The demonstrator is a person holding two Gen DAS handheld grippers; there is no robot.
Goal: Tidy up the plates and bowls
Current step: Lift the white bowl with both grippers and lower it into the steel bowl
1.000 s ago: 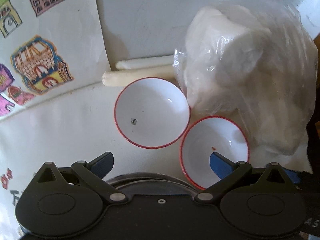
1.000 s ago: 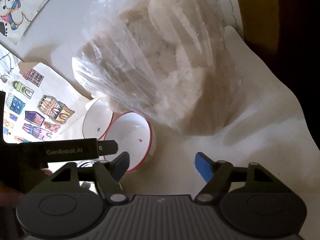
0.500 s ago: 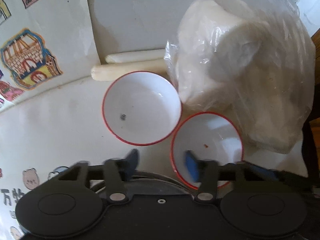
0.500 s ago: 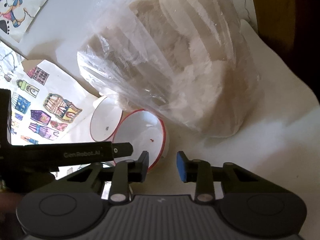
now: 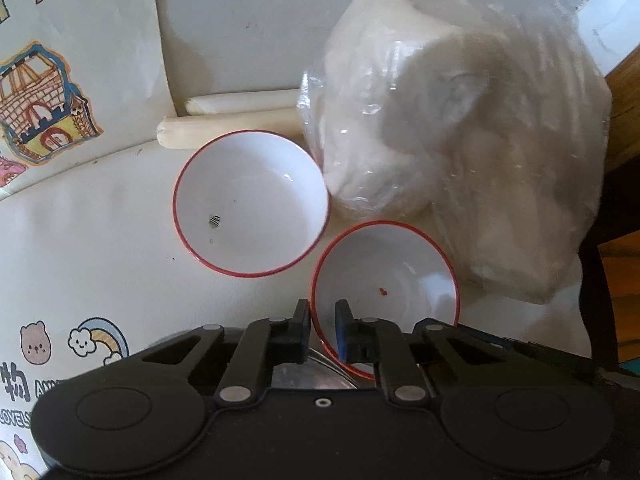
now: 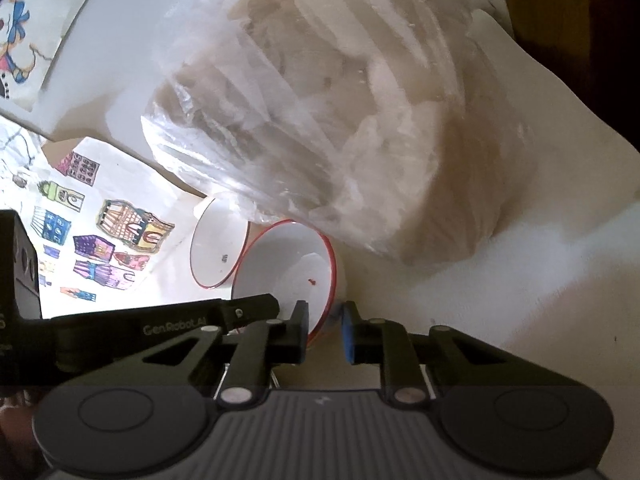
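Bowls: two, round, glossy white with thin red rims, side by side on a white tabletop (image 5: 80, 240). Far bowl (image 5: 250, 204) holds a small dark speck; near bowl (image 5: 384, 280) a red fleck. Clear plastic bag (image 5: 460, 152) of white lumps sits right of them. Left gripper (image 5: 322, 320) and right gripper (image 6: 325, 320) are both closing, each pinching the near bowl's rim.

A bulky plastic bag (image 5: 460, 152) crowds both bowls (image 5: 252, 204) from the right, while the counter (image 5: 100, 240) to their left lies open.
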